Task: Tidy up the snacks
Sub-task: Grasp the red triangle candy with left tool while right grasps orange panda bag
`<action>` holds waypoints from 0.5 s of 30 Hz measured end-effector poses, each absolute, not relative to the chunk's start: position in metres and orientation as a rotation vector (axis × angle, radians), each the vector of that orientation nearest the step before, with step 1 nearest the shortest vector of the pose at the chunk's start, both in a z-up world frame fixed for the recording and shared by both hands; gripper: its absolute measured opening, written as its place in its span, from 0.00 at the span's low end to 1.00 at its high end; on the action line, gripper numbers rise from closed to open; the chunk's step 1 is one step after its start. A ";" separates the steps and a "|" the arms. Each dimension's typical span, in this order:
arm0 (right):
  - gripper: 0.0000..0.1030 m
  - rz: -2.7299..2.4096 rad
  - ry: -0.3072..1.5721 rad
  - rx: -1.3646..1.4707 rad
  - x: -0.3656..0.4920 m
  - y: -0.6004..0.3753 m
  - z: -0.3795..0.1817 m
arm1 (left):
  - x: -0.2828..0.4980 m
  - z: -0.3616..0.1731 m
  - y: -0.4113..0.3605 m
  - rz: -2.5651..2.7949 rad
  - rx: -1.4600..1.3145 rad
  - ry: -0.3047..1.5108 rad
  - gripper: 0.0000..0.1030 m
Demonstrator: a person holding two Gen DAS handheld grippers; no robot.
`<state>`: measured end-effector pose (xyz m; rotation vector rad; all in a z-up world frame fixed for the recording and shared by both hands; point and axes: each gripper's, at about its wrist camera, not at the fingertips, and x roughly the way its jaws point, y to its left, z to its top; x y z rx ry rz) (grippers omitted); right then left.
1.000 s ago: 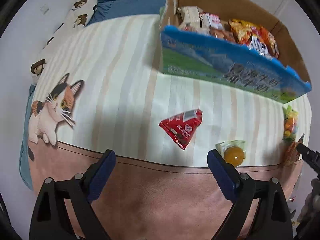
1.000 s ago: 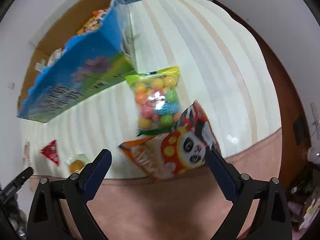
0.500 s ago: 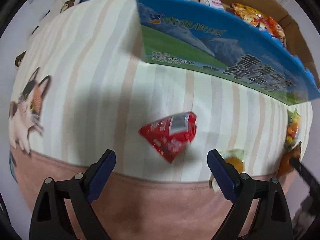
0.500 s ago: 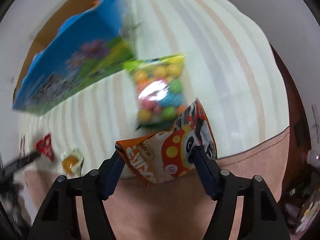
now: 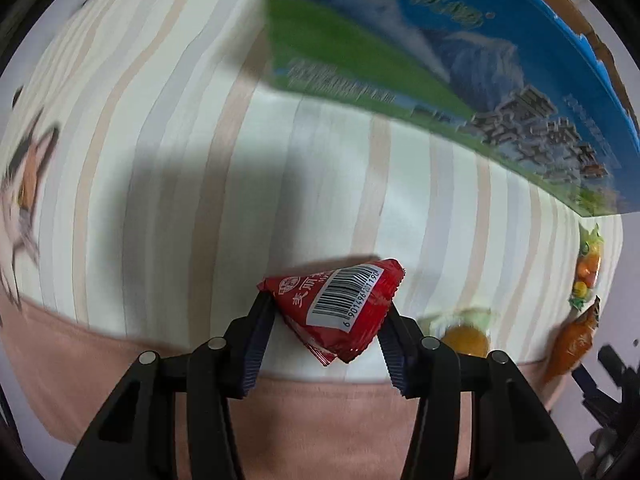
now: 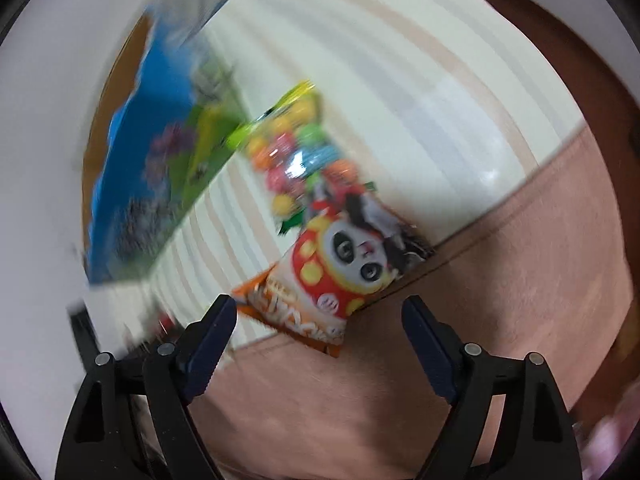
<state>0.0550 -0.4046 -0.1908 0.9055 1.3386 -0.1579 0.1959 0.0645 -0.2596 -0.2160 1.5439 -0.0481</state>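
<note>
A red triangular snack packet (image 5: 344, 320) with a barcode label lies on the striped bed sheet. My left gripper (image 5: 326, 308) points down at it, its jaws closing, and both pads press the packet's sides. In the right wrist view an orange panda snack packet (image 6: 332, 276) lies at the sheet's pink border. It sits just ahead of my right gripper (image 6: 319, 306), whose jaws are opening and do not touch it. A clear bag of coloured candy balls (image 6: 296, 156) lies just beyond the panda packet. The blue-and-green cardboard box (image 5: 440, 60) stands behind.
A small jelly cup (image 5: 466, 334) with an orange centre lies right of the red packet. The candy bag (image 5: 588, 268) and the orange packet (image 5: 572, 344) show at the far right. A cat print (image 5: 24, 200) marks the sheet's left side. The box (image 6: 152, 168) fills the right wrist view's left.
My left gripper came down over the red packet and its jaws closed in on it. My right gripper narrowed around the panda packet, then widened again as the view rolled and blurred.
</note>
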 end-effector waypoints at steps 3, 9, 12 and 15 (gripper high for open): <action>0.85 -0.211 1.332 1.061 0.051 -0.416 -0.206 | 0.172 -0.262 0.070 -0.046 -0.256 1.570 0.46; 0.62 -0.264 1.335 1.039 0.073 -0.407 -0.229 | 0.146 -0.271 0.074 -0.044 -0.277 1.597 0.46; 0.50 -0.206 1.387 0.733 0.094 -0.376 -0.219 | 0.141 -0.271 0.080 -0.048 -0.263 1.606 0.47; 0.46 -0.078 1.460 0.452 0.096 -0.332 -0.211 | 0.148 -0.280 0.071 -0.057 -0.281 1.612 0.48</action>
